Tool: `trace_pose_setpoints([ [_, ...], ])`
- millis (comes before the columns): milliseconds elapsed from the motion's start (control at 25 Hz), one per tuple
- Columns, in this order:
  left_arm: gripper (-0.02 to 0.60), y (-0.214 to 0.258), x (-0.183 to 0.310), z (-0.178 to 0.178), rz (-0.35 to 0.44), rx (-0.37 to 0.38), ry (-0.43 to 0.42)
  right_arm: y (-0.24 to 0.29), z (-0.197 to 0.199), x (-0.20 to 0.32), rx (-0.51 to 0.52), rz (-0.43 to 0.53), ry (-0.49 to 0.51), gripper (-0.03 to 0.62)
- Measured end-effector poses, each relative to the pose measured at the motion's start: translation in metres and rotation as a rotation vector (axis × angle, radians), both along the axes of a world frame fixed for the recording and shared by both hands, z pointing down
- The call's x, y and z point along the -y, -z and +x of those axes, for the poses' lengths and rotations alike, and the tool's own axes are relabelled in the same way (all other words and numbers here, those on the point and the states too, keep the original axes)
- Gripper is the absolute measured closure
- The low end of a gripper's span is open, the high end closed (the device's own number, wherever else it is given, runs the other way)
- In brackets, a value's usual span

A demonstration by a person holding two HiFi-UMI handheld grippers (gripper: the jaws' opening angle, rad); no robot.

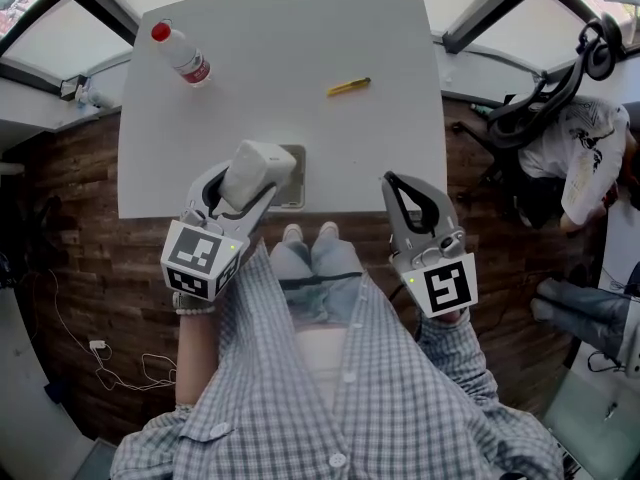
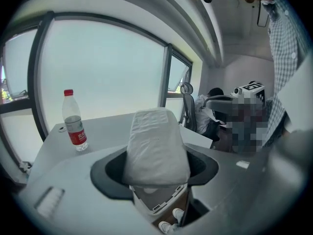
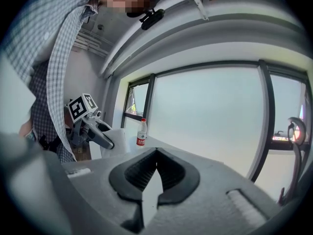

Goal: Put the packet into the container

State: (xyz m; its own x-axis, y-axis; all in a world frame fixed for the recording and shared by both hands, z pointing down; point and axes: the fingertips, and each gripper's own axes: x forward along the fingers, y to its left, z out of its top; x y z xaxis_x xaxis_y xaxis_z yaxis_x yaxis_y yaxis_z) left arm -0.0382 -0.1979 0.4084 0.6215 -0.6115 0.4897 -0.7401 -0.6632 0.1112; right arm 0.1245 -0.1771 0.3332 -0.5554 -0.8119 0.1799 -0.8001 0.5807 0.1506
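Note:
My left gripper [image 1: 250, 196] is shut on a white packet [image 1: 252, 173] and holds it over the table's near edge. The packet [image 2: 155, 146] stands up between the jaws and fills the middle of the left gripper view. Just beneath it sits the small grey square container [image 1: 294, 186], partly covered by the packet; its white rim [image 2: 157, 199] shows below the packet. My right gripper [image 1: 393, 182] hangs at the near edge further right, shut with nothing in it, its tips touching [image 3: 155, 153]. The right gripper view also shows the left gripper [image 3: 93, 126] with the packet [image 3: 113, 136].
On the white table [image 1: 300, 48], a clear water bottle with a red cap [image 1: 182, 56] lies at the far left and a yellow pen-like tool [image 1: 348, 87] at the far middle. A chair draped with a white garment [image 1: 585, 148] stands at the right.

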Motion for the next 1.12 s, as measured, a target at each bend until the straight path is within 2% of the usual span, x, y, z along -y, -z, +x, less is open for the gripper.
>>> trace_pose_setpoints([
  [200,0.304,-0.018,0.001,0.004,-0.031,0.039,-0.041,-0.002,-0.002,-0.002,-0.024,-0.005,-0.013,0.592],
  [800,0.302,-0.079,-0.002,0.016,-0.047,0.315,-0.247,-0.007,0.001,-0.002,-0.049,-0.032,-0.064,0.592],
  [960,0.301,-0.09,-0.003,0.021,-0.068,0.355,-0.277,-0.007,0.003,-0.001,-0.052,-0.036,-0.071,0.592],
  [1120,0.299,-0.102,-0.007,0.023,-0.064,0.432,-0.329,-0.009,0.004,0.0,-0.051,-0.044,-0.074,0.592],
])
